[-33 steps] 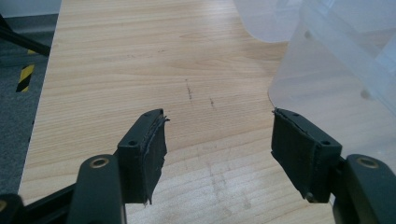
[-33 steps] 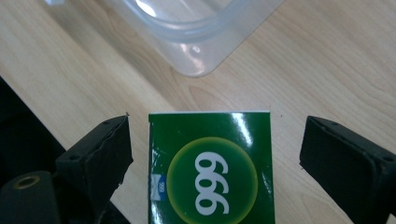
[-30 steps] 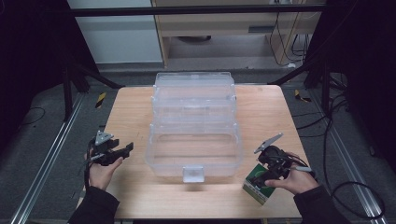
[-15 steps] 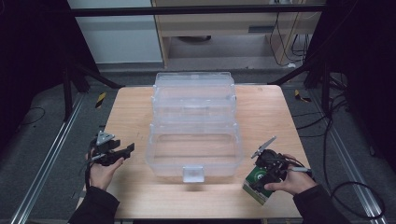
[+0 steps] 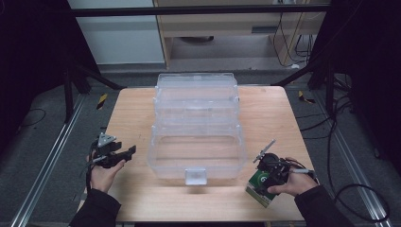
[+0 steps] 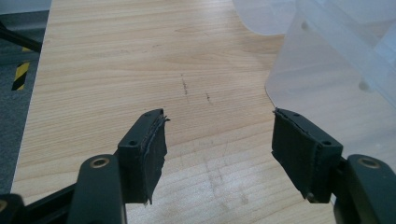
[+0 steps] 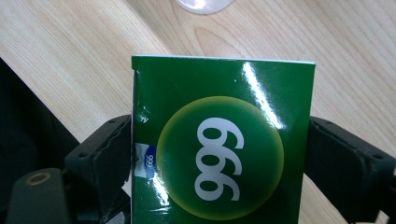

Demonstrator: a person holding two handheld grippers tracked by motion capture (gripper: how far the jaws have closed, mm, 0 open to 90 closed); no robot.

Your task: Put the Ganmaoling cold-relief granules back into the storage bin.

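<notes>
**Green box gripped, not yet in the bin**

Status: the green box [image 7: 222,149] is pinched between the jaws of the right gripper [image 5: 270,176], one pad on each side edge, as seen in the right gripper view. In the high view the box [image 5: 259,188] sits at the lower right of the frame, at the near corner of the table [image 5: 127,109]. Whether it is lifted clear of the wood or resting on it cannot be told. A round yellow-green badge with "999" is printed on its face.

Left gripper [image 5: 113,155]: held at the lower left of the high view, jaws spread wide, nothing between them. In the left gripper view only bare wood lies between the pads, with the bin wall [image 6: 327,74] at the upper right of that frame.

Containers: one clear plastic bin [image 5: 196,127] stands mid-frame, stepped in tiers with the trays fanned open toward the back. The front compartment appears empty; nothing is seen in the upper tiers either, though glare on the clear plastic makes that less certain. A small latch tab [image 5: 195,176] hangs at the front wall.

Judged progress: grasp likely done. Left to do: lift, carry toward the middle of the frame, release in the bin.
</notes>
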